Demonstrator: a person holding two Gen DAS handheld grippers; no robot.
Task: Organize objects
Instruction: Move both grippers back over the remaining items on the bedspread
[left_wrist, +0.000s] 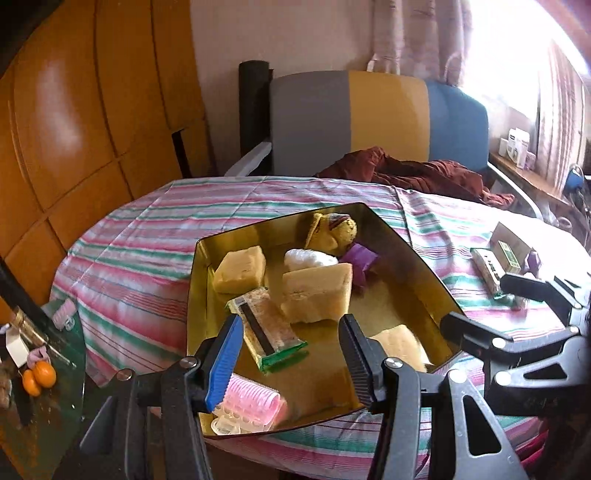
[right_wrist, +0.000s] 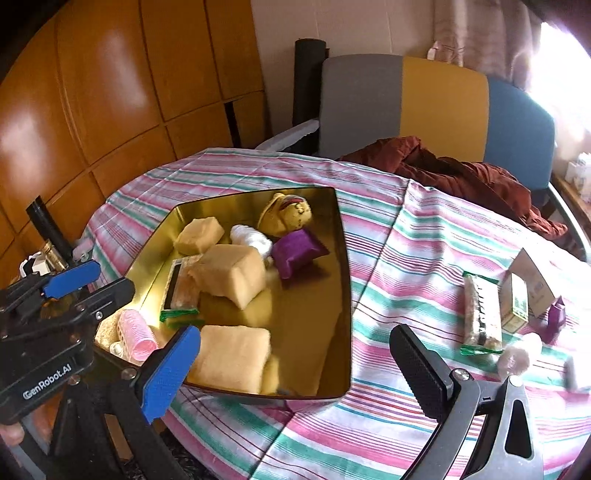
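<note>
Left gripper (left_wrist: 291, 354): jaws spread wide and empty, poised over the near end of the gold tray (left_wrist: 413, 254); directly below its blue-padded finger, a pink hair roller (left_wrist: 255, 400) lies in the tray's near corner; just beyond, a green-edged snack packet (left_wrist: 267, 326) rests on the tray floor. Right gripper (right_wrist: 293, 367): jaws likewise parted with nothing between them, held above the tray's right near corner and the striped tablecloth (right_wrist: 388, 258); a folded beige sponge (right_wrist: 231, 356) lies in the tray beside its blue finger. Tray contents, farther back: a large sponge block (right_wrist: 232, 273) at centre, a smaller sponge (right_wrist: 197, 234) behind it, a white wad (right_wrist: 249, 236), a purple pouch (right_wrist: 297, 251), and a yellow plush toy (right_wrist: 290, 214) against the far wall. Outside the tray, on the cloth to the right: a second snack packet (right_wrist: 482, 314), a small green box (right_wrist: 515, 302), a purple clip (right_wrist: 556, 317). Beyond: a dark red garment (right_wrist: 461, 173) on the chair (right_wrist: 439, 99).
</note>
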